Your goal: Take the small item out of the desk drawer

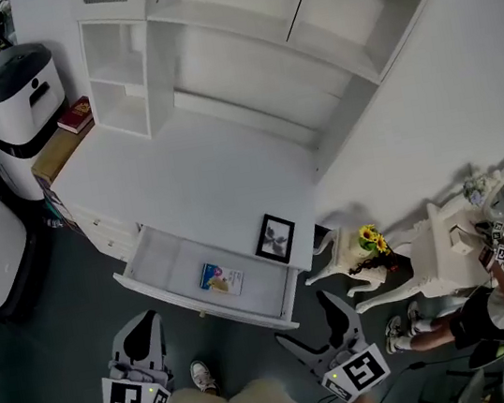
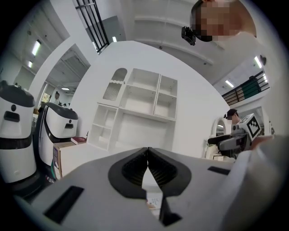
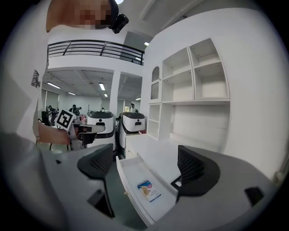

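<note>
Open drawer (image 1: 161, 258), small item (image 1: 221, 278) flat inside; right gripper (image 3: 146, 164) wide apart, empty, lined up on it for the grab; left gripper (image 2: 147, 152) closed on nothing, idle

The head view looks steeply down from above on the desk (image 1: 200, 171) and its open drawer (image 1: 169, 261). Both gripper views sit low, facing the shelf unit (image 1: 242, 50), which all three views share.

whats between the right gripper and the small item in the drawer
Only the drawer's front wall and a strip of floor lie between the right gripper and the small item, seen in the head view.
</note>
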